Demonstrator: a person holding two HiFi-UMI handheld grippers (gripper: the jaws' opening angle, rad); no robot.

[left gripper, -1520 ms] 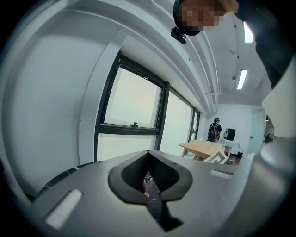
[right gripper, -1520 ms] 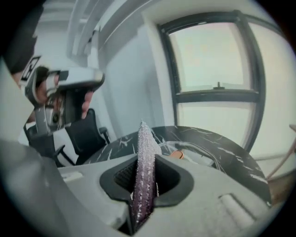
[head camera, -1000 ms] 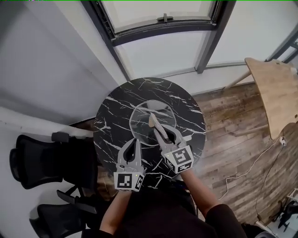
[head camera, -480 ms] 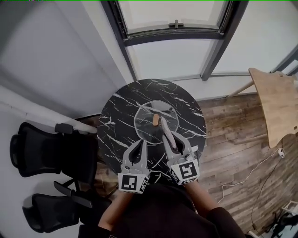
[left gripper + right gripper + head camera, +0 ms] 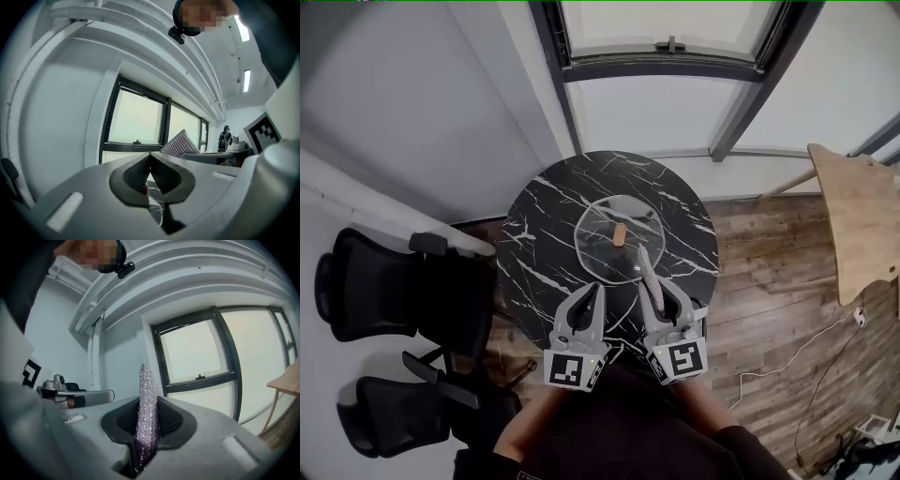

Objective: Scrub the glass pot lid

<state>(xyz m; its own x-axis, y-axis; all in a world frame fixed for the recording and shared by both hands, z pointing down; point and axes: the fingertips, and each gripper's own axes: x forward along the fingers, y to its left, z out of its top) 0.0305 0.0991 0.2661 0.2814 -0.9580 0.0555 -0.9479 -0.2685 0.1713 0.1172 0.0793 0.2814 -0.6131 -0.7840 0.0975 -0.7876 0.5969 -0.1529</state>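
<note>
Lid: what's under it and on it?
Only the marble table shows through the lid. On it, its brown knob. The scrubber hides part of the near rim.

No legible words, numbers or brands; only black-and-white square marker patterns on cubes of left gripper (image 5: 596,291) and right gripper (image 5: 659,298).

- A round black bench (image 5: 542,223) veined in white stands under a dark-framed window (image 5: 661,26), its far edge near the white wall.
- Two black office chairs sit off the bench's left edge, one (image 5: 380,292) nearer the wall, the other (image 5: 394,412) nearer the person.
- A light wooden table (image 5: 858,220) stands well apart on the right.
- A thin pale cable (image 5: 797,352) trails over the plank floor (image 5: 769,253).
</note>
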